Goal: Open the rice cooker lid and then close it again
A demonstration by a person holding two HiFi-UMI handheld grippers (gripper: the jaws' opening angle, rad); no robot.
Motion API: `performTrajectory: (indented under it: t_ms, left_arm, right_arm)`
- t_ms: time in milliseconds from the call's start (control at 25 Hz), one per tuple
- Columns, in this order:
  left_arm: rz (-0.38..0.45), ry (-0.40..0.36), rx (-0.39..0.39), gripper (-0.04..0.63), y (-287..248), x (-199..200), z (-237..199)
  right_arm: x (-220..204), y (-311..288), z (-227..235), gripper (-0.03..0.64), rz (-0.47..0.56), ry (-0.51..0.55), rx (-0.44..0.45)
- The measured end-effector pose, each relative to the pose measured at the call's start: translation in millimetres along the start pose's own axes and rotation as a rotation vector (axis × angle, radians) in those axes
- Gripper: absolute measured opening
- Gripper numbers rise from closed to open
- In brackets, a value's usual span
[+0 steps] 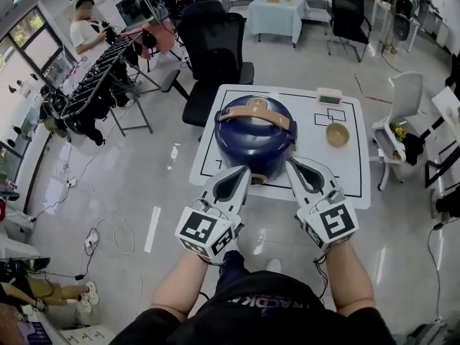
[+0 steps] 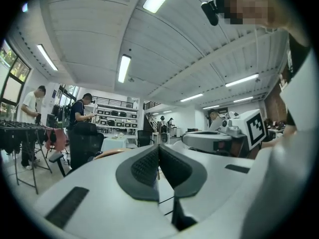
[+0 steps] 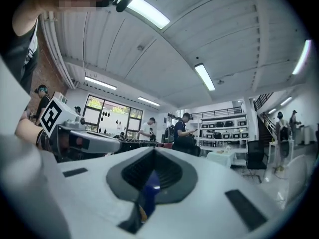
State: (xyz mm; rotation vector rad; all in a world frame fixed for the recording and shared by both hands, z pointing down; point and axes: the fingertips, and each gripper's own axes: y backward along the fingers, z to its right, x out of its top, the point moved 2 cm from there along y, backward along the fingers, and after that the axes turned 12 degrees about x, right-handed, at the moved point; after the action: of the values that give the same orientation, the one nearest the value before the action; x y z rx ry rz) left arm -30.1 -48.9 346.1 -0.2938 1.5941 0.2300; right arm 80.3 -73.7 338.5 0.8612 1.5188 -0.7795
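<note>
Both jaw pairs are sitting fully closed, gripping nothing. I'm holding left gripper point(image 1: 241, 172) and right gripper point(image 1: 292, 165) level by the near side of the rice cooker point(image 1: 255, 139) on the table point(image 1: 352, 185). The lid point(image 1: 253, 115) is lying down. The 2 grippers are probably flanking its front latch.

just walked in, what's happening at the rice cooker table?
A person holds a tool in each hand at the near side of the white table. The left tool and right tool are both shut with nothing between their jaws. They point level at the near side of the blue rice cooker; contact can't be told. The lid looks closed, with its tan handle across the top. A small bowl sits to the right.
</note>
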Motion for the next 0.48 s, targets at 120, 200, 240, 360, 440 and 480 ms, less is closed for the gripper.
performTrajectory:
  t_ms: [120, 200, 240, 360, 440, 480]
  left_arm:
    - [-0.004, -0.012, 0.037, 0.003, 18.1, -1.0, 6.1]
    - [-0.005, -0.012, 0.058, 0.003, 28.8, 0.6, 4.6]
    - [-0.005, -0.010, 0.065, 0.003, 33.4, 1.2, 3.4]
    - [-0.001, -0.002, 0.079, 0.003, 43.2, 2.4, -1.5]
    - [0.002, 0.003, 0.078, 0.003, 48.0, 3.4, -5.0]
    - [0.002, 0.004, 0.075, 0.003, 50.4, 4.2, -7.1]
  right_arm:
    - [0.1, 5.8, -8.4, 0.002, 0.014, -0.045, 0.027]
    - [1.4, 4.6, -15.6, 0.002, 0.018, -0.060, 0.049]
    - [2.0, 3.8, -19.8, 0.002, 0.018, -0.062, 0.059]
    - [0.5, 0.4, -31.1, 0.002, 0.010, -0.068, 0.078]
    - [-1.1, -3.2, -37.2, 0.002, 0.006, -0.082, 0.079]
    - [-1.3, -5.4, -40.2, 0.002, 0.005, -0.089, 0.078]
